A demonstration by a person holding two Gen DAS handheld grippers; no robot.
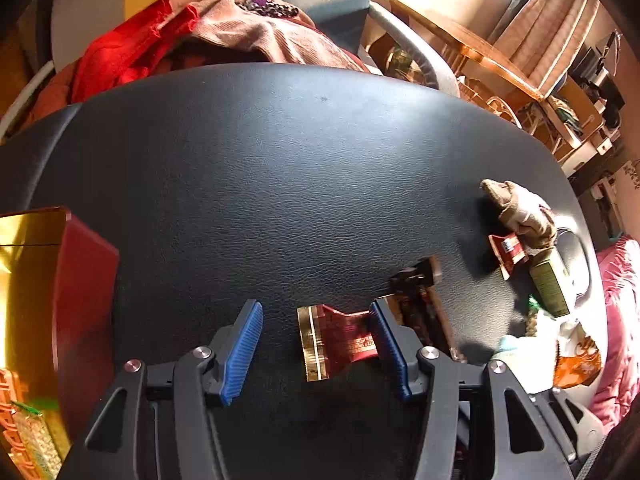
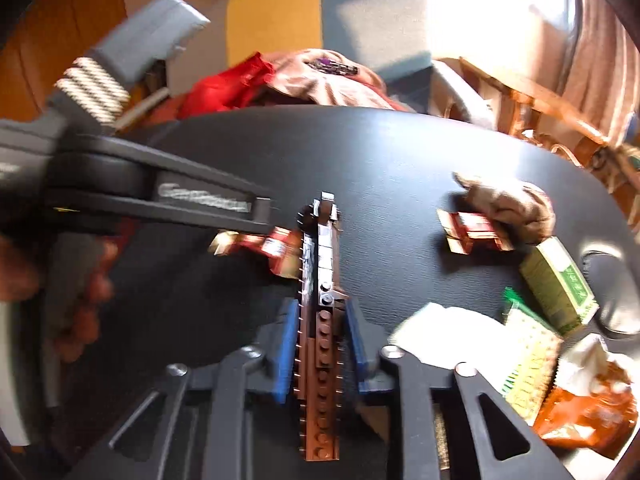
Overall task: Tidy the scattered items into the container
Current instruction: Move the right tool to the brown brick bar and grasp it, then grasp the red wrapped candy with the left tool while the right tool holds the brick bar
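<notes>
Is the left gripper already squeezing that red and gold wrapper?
No, the left gripper stands open around the red-and-gold foil wrapper, one blue pad well clear.

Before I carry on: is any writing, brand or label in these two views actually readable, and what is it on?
None reads for certain.
Left gripper arm: raised white logo, too blurred to read.
Red and gold wrapper: gold print, too small.
Second red wrapper: white label, unreadable.
Green box: print on its end flap, too small.
Yellow-green packet: pattern only, illegible.
Orange packet: white mark, unreadable.

Brown brick strip point(image 2: 320, 360), blue-padded claw point(image 2: 320, 354)
</notes>
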